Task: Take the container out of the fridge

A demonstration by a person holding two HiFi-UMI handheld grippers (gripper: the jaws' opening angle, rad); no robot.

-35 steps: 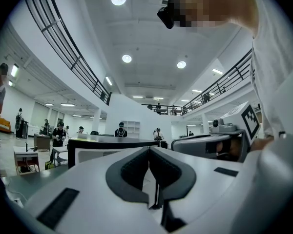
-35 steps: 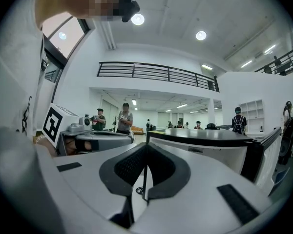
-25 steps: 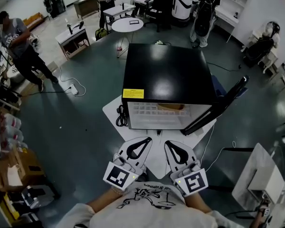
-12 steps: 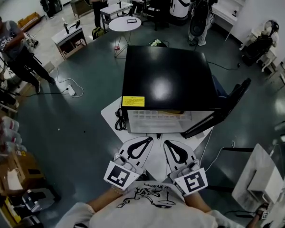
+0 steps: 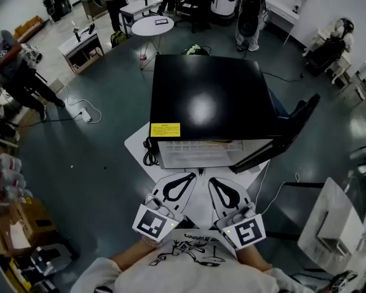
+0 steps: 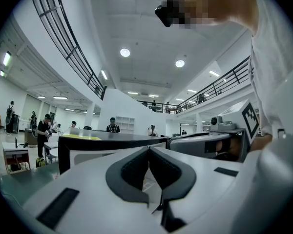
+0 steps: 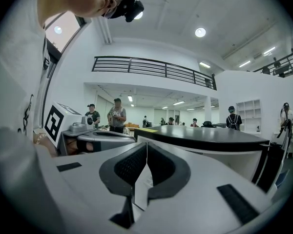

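Grippers come first: we hold the left gripper (image 5: 186, 179) and the right gripper (image 5: 215, 182) side by side near our chest, both clenched on nothing and aimed at the fridge (image 5: 210, 96), which we read as a ready stance before reaching in. Just past them the white desk (image 5: 136, 144) carries that black fridge. Its door (image 5: 287, 136) is swung out to our right, so the white shelf (image 5: 195, 153) is exposed. We cannot make out the container, because the fridge's top hides the compartment's depth; we judge it sits inside. Farther off, a person (image 5: 15, 63) walks the floor.
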